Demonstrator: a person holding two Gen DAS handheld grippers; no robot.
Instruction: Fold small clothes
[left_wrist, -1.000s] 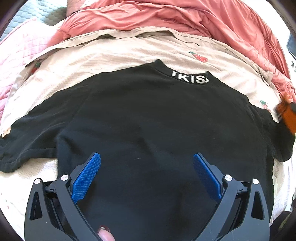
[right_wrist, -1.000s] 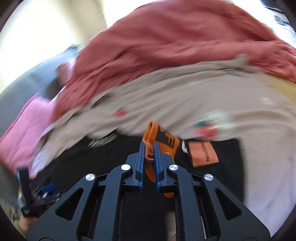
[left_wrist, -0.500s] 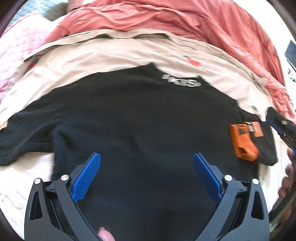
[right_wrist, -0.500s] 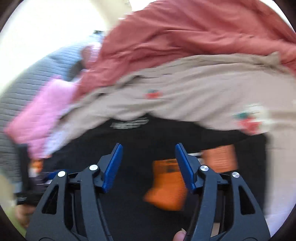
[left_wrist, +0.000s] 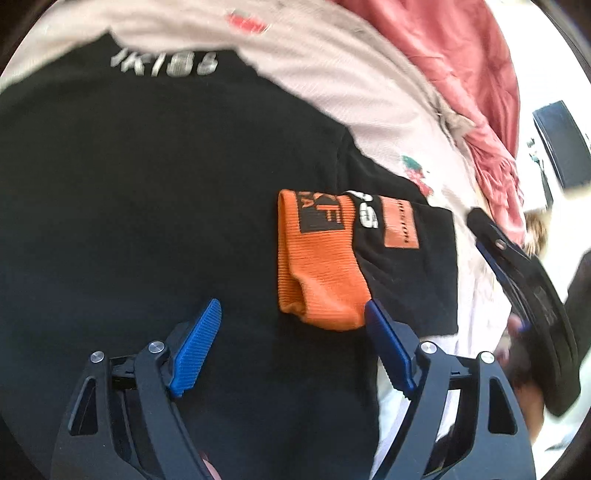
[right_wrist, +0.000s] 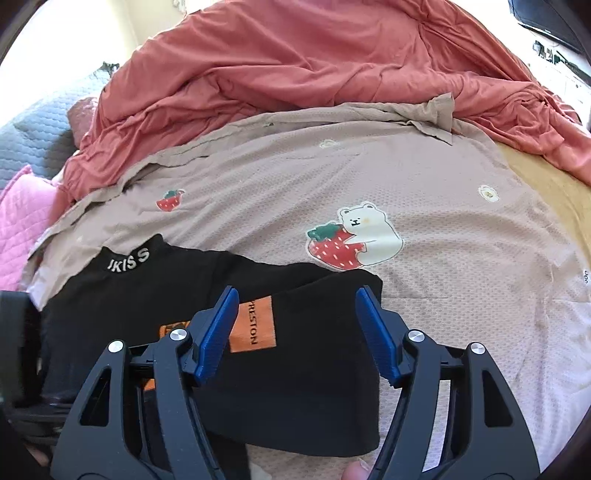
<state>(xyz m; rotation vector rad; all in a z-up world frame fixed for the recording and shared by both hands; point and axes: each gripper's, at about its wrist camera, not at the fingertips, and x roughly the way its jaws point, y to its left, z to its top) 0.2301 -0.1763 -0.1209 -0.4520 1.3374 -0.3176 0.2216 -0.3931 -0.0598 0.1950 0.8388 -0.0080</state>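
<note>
A black shirt (left_wrist: 147, 177) with white collar lettering lies flat on a beige sheet; it also shows in the right wrist view (right_wrist: 147, 291). Its right sleeve is folded inward, so the orange cuff (left_wrist: 317, 266) lies on the body beside an orange patch (left_wrist: 400, 223), which also shows in the right wrist view (right_wrist: 255, 325). My left gripper (left_wrist: 291, 339) is open just above the shirt, with the cuff's end near its right finger. My right gripper (right_wrist: 295, 325) is open and empty above the folded sleeve; it also shows in the left wrist view (left_wrist: 524, 280).
The beige sheet (right_wrist: 369, 177) with strawberry and bear prints covers the bed. A bunched red blanket (right_wrist: 295, 55) lies behind it. A pink quilted pillow (right_wrist: 18, 221) and a grey one sit at the far left. A dark screen (left_wrist: 561, 144) stands at right.
My right gripper opened, let go of the orange cuff on the shirt body and drew back. My left gripper moved right toward the cuff.
</note>
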